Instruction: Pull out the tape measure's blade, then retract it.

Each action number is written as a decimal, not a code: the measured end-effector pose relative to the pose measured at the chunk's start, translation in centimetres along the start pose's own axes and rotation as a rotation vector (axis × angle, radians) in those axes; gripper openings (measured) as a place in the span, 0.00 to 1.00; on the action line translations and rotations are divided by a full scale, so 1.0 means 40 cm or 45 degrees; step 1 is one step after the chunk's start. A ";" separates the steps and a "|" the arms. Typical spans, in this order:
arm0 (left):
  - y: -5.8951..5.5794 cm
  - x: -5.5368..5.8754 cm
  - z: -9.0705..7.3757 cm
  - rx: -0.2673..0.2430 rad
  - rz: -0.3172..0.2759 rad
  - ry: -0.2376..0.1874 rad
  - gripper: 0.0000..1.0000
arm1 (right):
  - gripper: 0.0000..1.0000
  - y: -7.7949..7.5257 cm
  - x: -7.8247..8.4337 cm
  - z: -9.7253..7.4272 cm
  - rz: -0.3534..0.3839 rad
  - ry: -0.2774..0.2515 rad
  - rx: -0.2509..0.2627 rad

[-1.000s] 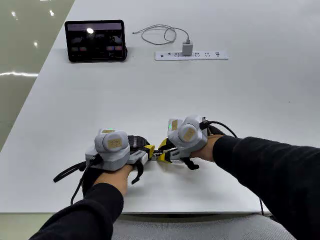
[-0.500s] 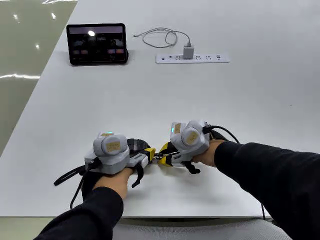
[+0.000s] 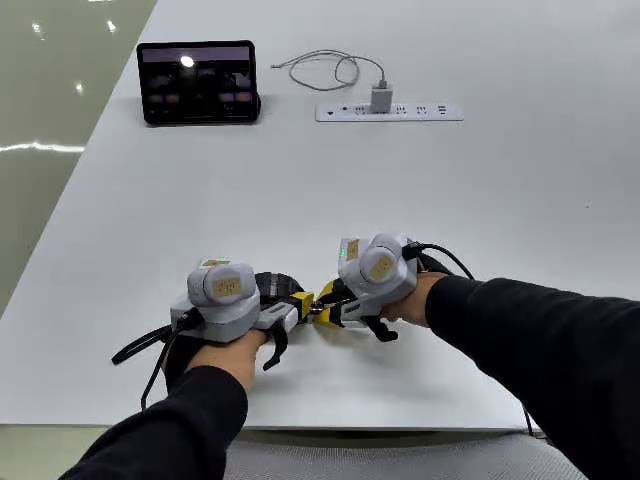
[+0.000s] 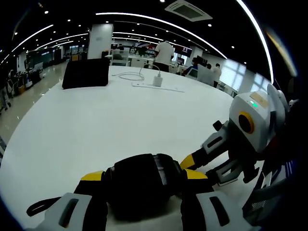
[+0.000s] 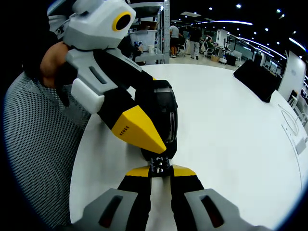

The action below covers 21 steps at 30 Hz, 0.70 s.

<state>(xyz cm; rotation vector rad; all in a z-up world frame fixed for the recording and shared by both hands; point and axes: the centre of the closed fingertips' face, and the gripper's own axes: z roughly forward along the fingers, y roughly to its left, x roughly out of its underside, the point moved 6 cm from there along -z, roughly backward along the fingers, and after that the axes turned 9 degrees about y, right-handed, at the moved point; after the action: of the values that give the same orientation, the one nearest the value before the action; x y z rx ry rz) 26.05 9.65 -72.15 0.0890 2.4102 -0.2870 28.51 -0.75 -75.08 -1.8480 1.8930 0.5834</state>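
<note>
Nearest the person, just inside the white table's [image 3: 450,200] front edge, the left gripper [image 4: 144,175] is clamped on the black tape measure [image 3: 275,288], one yellow-tipped jaw on each side of the case. The case rests on the tabletop. Just beside it to the right, the right gripper [image 5: 160,172] is pinched shut on the end of the blade [image 5: 158,163]. Only a short stub of blade shows between those jaws and the case, so the two grippers sit almost nose to nose. A black strap and cords trail from the left gripper toward the front edge. Grey mesh [image 3: 400,455] lies below that edge.

To the right of both grippers the tabletop is bare out to the frame's side, and ahead of them it is bare for a long stretch. To the left, the table's side edge runs diagonally, with glossy floor [image 3: 50,120] beyond it. Far back stand a dark tablet [image 3: 197,80], propped near the left edge, and a white power strip [image 3: 390,112] with a charger [image 3: 380,98] and its looped cable [image 3: 325,68].

Against the frames from a second and half a second ago, both grips and the narrow gap match. The blade is no further out, and only the camera's framing has shifted slightly.
</note>
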 end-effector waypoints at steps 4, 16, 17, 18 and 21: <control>0.001 0.000 0.000 0.004 -0.004 -0.002 0.57 | 0.10 0.001 -0.008 0.007 0.005 -0.003 0.006; -0.001 0.001 0.002 0.003 0.003 -0.003 0.57 | 0.11 -0.002 -0.007 0.009 -0.006 0.004 -0.005; 0.000 0.001 0.002 0.001 0.004 -0.003 0.57 | 0.11 -0.001 -0.008 0.009 -0.018 0.006 0.003; 0.000 0.001 0.002 0.000 0.004 -0.003 0.57 | 0.11 0.000 -0.008 0.009 -0.024 0.007 0.007; 0.000 0.001 0.002 0.001 0.005 -0.004 0.58 | 0.12 -0.001 -0.006 0.007 -0.023 0.008 0.010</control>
<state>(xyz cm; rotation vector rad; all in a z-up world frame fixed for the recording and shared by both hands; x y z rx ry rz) 26.08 9.63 -72.22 0.0935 2.4068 -0.2859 28.54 -0.38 -75.17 -1.8621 1.8782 0.5638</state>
